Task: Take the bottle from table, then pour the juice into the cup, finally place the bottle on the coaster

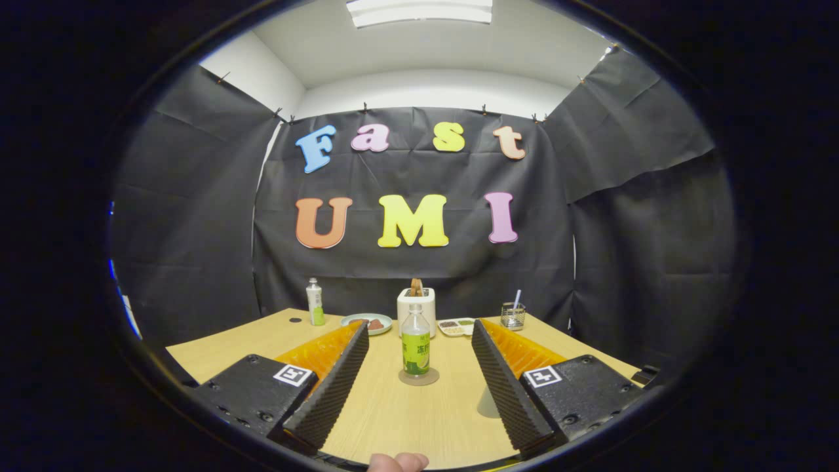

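The gripper (419,331) holds its fingers spread wide and grips nothing, bare wooden table (406,419) between them. Just ahead, centred in the gap and clear of both fingers, the juice bottle (415,341) stands upright on a round coaster (419,377). Beyond it, near the table's far edge, sit a white toaster (417,303), a plate (367,322) and a glass (512,316).

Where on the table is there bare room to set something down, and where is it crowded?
Bare wood lies between the open claw fingers, in front of the bottle on its coaster. The corner beside the spray bottle is mostly free. The back edge is crowded: plate, toaster, divided dish, glass.
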Motion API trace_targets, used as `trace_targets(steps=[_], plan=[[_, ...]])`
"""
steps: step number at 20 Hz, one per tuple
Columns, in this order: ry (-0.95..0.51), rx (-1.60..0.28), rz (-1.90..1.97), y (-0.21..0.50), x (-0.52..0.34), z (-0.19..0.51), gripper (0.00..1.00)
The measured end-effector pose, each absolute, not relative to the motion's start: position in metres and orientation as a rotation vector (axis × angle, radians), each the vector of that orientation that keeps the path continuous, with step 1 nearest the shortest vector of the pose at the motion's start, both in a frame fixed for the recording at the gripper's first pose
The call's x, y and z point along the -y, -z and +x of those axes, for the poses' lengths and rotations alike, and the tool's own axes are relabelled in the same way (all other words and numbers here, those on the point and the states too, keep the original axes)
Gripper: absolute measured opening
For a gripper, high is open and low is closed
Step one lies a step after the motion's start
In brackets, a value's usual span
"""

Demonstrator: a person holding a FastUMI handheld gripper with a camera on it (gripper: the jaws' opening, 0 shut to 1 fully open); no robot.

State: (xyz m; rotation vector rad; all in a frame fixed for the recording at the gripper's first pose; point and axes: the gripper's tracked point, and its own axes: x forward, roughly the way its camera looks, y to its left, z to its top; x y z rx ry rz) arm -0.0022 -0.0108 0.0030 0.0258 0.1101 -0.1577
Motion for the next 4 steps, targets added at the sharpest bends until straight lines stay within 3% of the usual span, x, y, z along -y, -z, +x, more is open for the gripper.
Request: trace_targets(steps=[4], plan=[[0.155, -0.11, 0.021, -0.0023, 0.0106, -0.0011, 1.0]])
